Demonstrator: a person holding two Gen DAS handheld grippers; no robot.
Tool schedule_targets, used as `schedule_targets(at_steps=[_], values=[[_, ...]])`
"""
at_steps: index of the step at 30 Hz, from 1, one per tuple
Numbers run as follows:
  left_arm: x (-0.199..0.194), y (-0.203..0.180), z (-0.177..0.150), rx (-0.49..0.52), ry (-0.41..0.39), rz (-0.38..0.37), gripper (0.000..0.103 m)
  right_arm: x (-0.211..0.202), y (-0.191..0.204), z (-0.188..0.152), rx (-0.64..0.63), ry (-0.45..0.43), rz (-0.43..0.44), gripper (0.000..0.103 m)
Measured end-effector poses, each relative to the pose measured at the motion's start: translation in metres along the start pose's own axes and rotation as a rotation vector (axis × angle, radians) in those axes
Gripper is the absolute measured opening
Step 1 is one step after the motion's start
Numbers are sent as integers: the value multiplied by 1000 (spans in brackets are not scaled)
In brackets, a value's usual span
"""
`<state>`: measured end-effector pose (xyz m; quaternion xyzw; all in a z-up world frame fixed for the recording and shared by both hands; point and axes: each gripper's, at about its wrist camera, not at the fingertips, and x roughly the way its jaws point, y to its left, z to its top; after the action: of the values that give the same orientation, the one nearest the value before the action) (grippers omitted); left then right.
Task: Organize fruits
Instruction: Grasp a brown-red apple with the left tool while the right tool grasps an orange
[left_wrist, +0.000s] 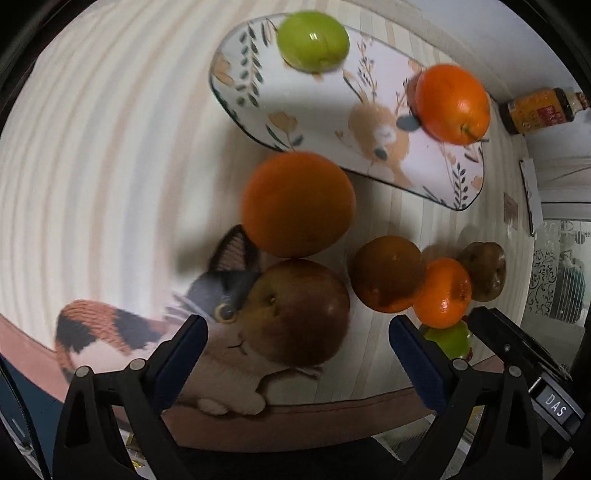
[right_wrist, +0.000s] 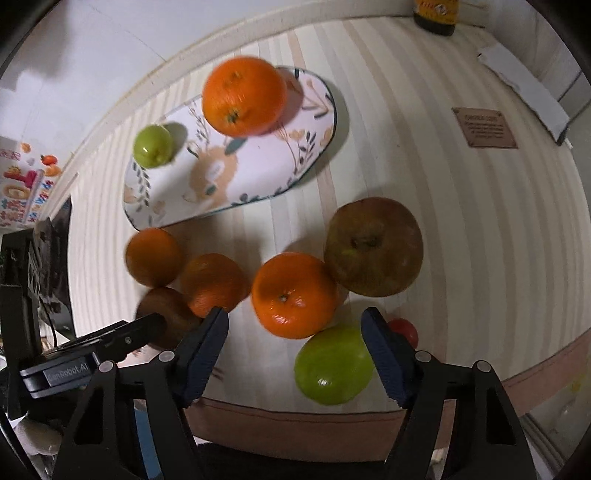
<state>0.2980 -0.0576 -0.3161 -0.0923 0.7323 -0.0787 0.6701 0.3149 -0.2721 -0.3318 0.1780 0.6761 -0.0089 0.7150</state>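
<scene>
Orange and green fruit (right_wrist: 291, 295) lies loose on the striped tablecloth (right_wrist: 461, 221) beside the flowered plate (right_wrist: 258, 173), which holds two pieces. Left gripper (left_wrist: 297, 336) and right gripper (right_wrist: 295, 339) hover wide open, empty. Judged step: choosing the next piece; closing on one comes next.
</scene>
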Motion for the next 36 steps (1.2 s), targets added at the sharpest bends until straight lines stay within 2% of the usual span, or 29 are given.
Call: schedule_targets(at_steps=[1, 3, 7, 13, 16, 23, 25, 29, 36], values=[[4, -1, 0, 5, -5, 5, 92, 6, -1, 1, -1, 11, -2, 77], [9, 0, 0, 2, -8, 5, 66, 14, -1, 2, -6, 25, -9, 77], [10, 2, -5, 1, -28, -13, 65, 25, 3, 6, -17, 46, -6, 76], [6, 15, -14, 28, -29, 56, 65, 40, 8, 11, -23, 54, 13, 70], [7, 25, -14, -3, -24, 15, 65, 45, 13, 12, -36, 50, 4, 67], [10, 25, -5, -22, -38, -4, 65, 48, 22, 13, -61, 39, -13, 66], [9, 24, -5, -17, -40, 6, 65, 47, 25, 8, -79, 41, -20, 66], [9, 20, -12, 10, -49, 38, 64, 44, 39, -5, -118, 61, 22, 66], [13, 17, -18, 16, -46, 46, 64, 56, 53, -5, -139, 43, -11, 66]])
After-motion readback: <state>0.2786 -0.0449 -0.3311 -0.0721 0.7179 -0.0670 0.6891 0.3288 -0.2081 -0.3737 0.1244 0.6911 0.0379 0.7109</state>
